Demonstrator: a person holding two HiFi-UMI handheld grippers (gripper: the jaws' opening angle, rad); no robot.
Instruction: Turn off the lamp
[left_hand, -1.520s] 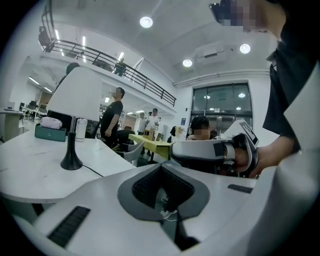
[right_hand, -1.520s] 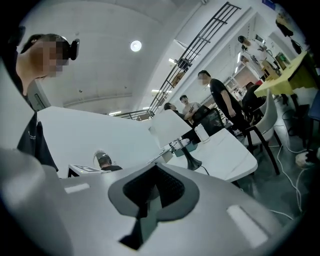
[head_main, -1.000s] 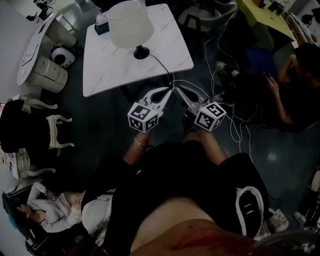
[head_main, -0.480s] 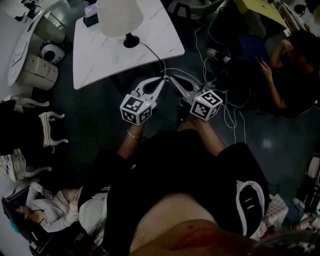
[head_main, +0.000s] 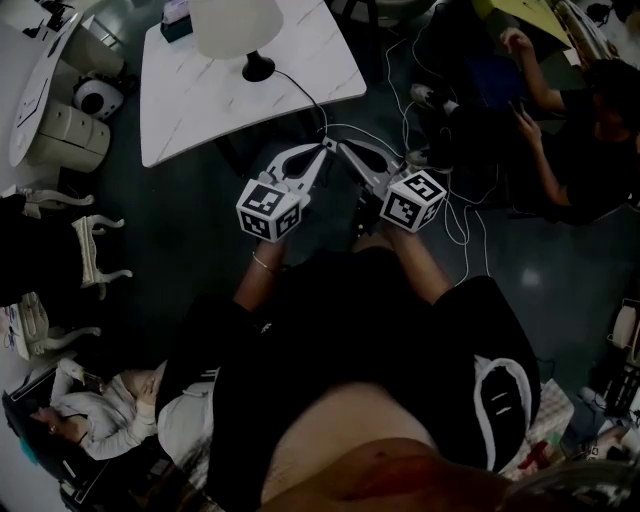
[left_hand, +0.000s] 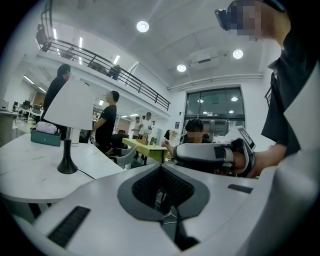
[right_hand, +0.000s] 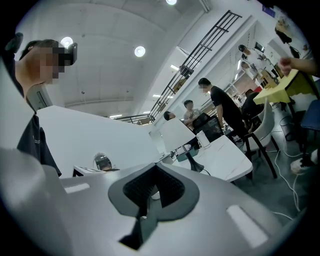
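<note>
Your lamp (head_main: 236, 28) stands near the far edge of the tabletop (head_main: 200, 110), with its cord (head_main: 300, 95) running over the near edge by the right corner. The views don't settle whether the shade is lit or dark, so I judge this fits either a lamp waiting to be switched off or one that is off. Your left gripper (head_main: 323, 150) and right gripper (head_main: 344, 150) are both clenched on nothing, side by side off the near edge, well apart from the lamp.

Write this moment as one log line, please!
left gripper: shut, empty | right gripper: shut, empty | lamp: upright on table, untouched, ahead of both grippers
</note>
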